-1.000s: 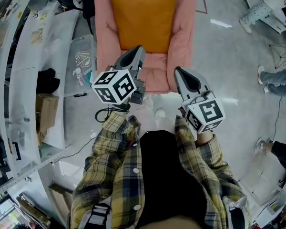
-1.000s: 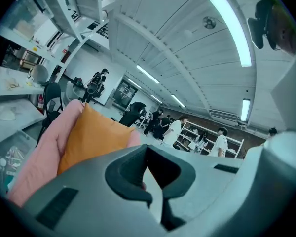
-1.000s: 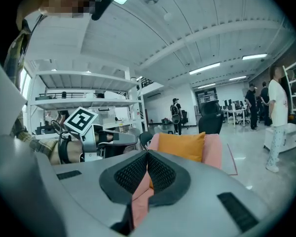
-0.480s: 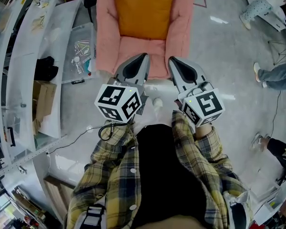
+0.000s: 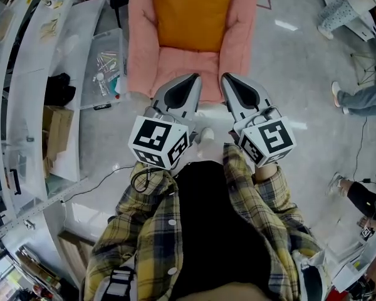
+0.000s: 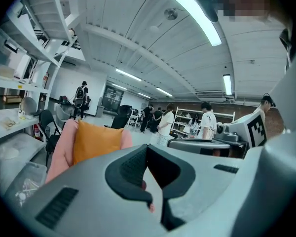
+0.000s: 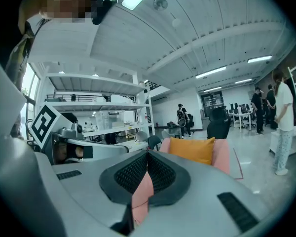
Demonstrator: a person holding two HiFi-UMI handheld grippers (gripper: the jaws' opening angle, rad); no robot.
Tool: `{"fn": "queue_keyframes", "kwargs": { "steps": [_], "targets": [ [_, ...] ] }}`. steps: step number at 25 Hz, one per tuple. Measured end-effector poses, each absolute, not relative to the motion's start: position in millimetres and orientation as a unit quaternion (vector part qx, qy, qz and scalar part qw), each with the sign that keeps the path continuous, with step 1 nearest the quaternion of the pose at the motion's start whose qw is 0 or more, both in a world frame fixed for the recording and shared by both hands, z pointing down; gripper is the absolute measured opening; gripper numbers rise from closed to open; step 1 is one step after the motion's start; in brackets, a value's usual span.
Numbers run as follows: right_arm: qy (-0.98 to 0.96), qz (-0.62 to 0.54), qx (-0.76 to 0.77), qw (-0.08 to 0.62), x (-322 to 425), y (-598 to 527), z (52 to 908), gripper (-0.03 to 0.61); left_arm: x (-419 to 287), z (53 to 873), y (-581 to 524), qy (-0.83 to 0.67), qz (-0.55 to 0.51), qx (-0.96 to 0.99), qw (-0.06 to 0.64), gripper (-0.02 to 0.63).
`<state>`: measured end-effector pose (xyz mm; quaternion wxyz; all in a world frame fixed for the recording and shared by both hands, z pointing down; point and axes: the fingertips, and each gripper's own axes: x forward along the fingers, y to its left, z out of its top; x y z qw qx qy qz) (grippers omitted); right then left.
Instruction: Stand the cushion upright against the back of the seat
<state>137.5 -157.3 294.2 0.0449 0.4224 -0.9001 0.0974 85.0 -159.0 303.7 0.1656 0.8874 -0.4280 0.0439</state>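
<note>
An orange cushion [image 5: 191, 11] stands upright against the back of the pink armchair [image 5: 141, 49]; its top is cut off by the head view's edge. My left gripper [image 5: 191, 80] and right gripper [image 5: 229, 80] hang side by side in front of the seat's front edge, both shut and empty, clear of the chair. In the left gripper view the cushion [image 6: 96, 141] leans on the pink back [image 6: 59, 152] beyond the shut gripper [image 6: 148, 149]. The right gripper view shows the cushion [image 7: 192, 149] past its shut gripper [image 7: 147, 157].
White shelving curves along the left, with a clear plastic bin [image 5: 106, 61] beside the chair and a cardboard box [image 5: 59, 146] below. A black cable [image 5: 144, 177] lies on the glossy floor. A person's legs [image 5: 363, 99] are at the right; several people stand further off.
Both grippers have drawn back from the seat toward my body. The left one moved right, closer to the right gripper, and rolled. The cushion has stayed put.
</note>
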Motion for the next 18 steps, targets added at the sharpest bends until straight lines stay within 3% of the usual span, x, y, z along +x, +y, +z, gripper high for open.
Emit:
{"fn": "queue_keyframes", "kwargs": {
  "steps": [18],
  "targets": [
    [-0.903, 0.095, 0.417, 0.050, 145, -189, 289, 0.017, 95, 290, -193, -0.422, 0.027, 0.891, 0.164, 0.003]
  ]
}}
